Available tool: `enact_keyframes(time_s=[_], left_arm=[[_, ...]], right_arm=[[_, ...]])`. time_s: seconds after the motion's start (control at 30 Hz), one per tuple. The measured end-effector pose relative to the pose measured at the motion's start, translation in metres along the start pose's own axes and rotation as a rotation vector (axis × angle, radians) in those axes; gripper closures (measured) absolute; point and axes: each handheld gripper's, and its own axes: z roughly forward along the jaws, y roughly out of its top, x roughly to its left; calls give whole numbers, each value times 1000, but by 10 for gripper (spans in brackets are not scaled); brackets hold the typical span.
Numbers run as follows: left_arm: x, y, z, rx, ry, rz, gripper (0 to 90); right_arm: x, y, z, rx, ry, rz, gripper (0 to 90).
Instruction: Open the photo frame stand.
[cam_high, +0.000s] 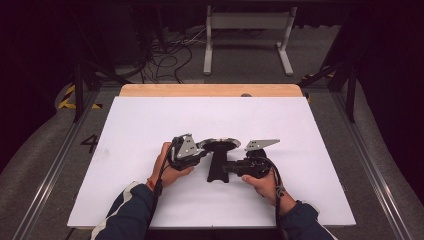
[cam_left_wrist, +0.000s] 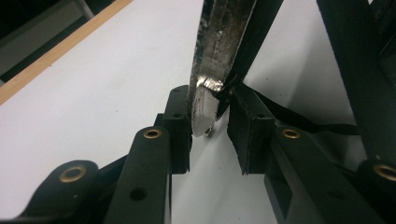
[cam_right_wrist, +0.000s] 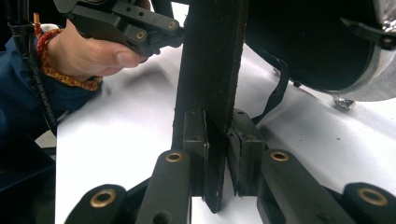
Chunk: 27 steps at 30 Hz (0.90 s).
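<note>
Near the middle of the white tabletop (cam_high: 150, 120), toward its near edge, a black frying pan (cam_high: 218, 146) has its handle (cam_high: 218, 167) pointing at the person. Up close, the left gripper (cam_left_wrist: 208, 122) clamps the metal rim (cam_left_wrist: 210, 93); the right gripper (cam_right_wrist: 217, 135) clamps the handle.

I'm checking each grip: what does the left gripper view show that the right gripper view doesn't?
Left gripper view: the pan's silvery rim between its jaws, and the table's wooden edge. Right gripper view: the pan's black handle clamped between its jaws, plus the person's left hand with a red wristband. Both: the white tabletop and the pan.
</note>
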Motion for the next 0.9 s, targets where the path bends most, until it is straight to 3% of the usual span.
enact_keyframes(time_s=[0.43,0.73,0.9], left_arm=[[-1,0,2,14,16,5,706],[3,-3,0,11,-13,-15,717],[5,-6,0,0,-28,-49,722]], right_arm=[[0,-1,1,9,-13,-4,794],[1,-2,1,9,-18,-15,795],[1,-2,-1,13,-25,-23,794]])
